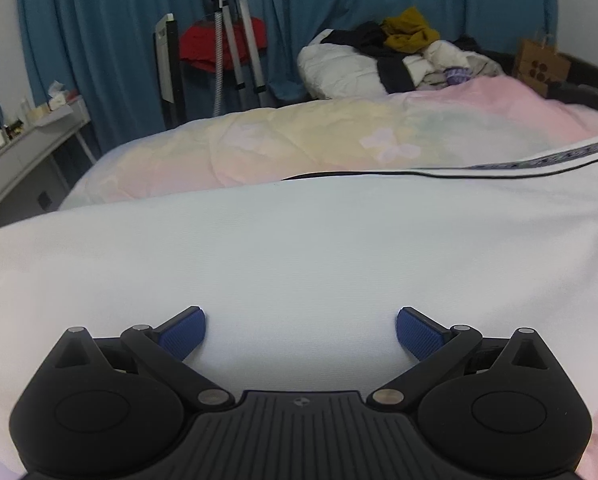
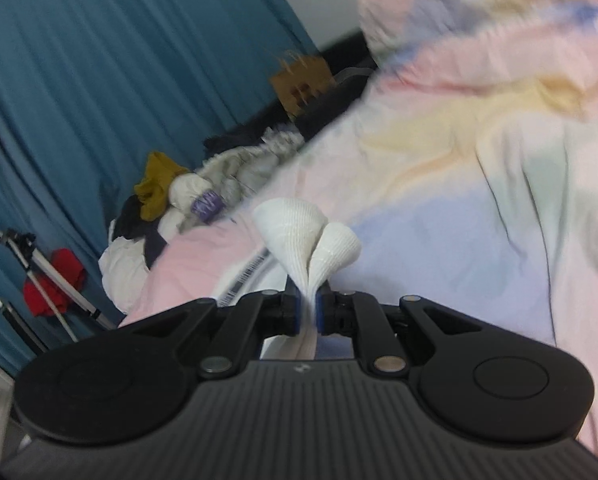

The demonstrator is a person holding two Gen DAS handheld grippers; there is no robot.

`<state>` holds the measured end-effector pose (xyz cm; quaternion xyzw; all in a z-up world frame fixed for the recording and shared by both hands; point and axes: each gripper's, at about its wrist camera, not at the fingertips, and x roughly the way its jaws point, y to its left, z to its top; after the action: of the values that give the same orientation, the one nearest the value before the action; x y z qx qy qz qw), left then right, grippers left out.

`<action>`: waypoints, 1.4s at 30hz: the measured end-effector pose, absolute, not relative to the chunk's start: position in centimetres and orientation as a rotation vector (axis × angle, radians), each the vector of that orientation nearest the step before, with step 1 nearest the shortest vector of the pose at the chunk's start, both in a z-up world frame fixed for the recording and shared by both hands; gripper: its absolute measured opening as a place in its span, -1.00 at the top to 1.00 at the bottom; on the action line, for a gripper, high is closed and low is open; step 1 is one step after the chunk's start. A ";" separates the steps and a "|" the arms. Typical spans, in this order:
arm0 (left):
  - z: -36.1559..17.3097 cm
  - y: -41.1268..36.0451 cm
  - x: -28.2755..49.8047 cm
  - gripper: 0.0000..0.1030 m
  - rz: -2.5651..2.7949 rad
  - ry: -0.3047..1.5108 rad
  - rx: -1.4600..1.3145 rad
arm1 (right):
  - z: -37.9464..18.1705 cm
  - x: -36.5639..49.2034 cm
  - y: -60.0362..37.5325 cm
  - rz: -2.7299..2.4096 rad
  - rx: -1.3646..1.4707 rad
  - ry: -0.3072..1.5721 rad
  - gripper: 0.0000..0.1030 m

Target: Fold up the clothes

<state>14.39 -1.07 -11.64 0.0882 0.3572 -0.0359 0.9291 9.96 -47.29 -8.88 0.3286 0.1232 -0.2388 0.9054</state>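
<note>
Left wrist view: the left gripper (image 1: 301,334) sits low over a white garment (image 1: 299,248) spread flat across the near part of a bed. Its two blue fingertips (image 1: 185,330) stand wide apart, released, with only smooth white cloth showing between them and nothing gripped. A thin dark line and a patterned band run along the garment's far edge at the right. Beyond it lies a pastel duvet (image 1: 299,140) in pink, yellow and pale green. At the far end of the bed sits a pile of clothes (image 1: 403,56), white, black and mustard yellow, with a brown paper bag (image 1: 543,64) just beside it. Teal curtains (image 1: 99,40) hang behind, with a tripod (image 1: 239,40) and something red in front of them, and a grey desk (image 1: 31,148) stands at the left edge.

Right wrist view: the picture is tilted and blurred. The right gripper (image 2: 307,308) is clenched on a bunched fold of the same white garment (image 2: 307,236), which flares out in two ribbed lobes above the pinched fingers. The duvet fills the space behind it, and the clothes pile lies to the left against the curtains
</note>
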 end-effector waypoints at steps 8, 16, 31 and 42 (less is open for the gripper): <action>-9.1 2.1 13.9 -1.00 -0.046 0.687 0.063 | -0.4 10.8 -34.5 -0.280 0.384 0.081 0.79; -2.9 8.1 9.5 -1.00 -0.030 0.497 -0.146 | -2.0 9.2 -15.7 0.104 -0.036 0.079 0.80; -3.8 10.1 10.7 -1.00 -0.122 0.598 -0.314 | -14.1 6.5 -8.4 0.324 -0.221 0.373 0.79; -9.5 9.0 14.7 -0.99 -0.268 0.838 -0.431 | -12.3 4.7 -6.7 0.410 -0.280 0.371 0.78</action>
<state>14.74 8.95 -9.48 -0.2068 0.4024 -0.1286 0.8825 4.74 -6.68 -12.32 -0.1380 0.1823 0.2016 0.9524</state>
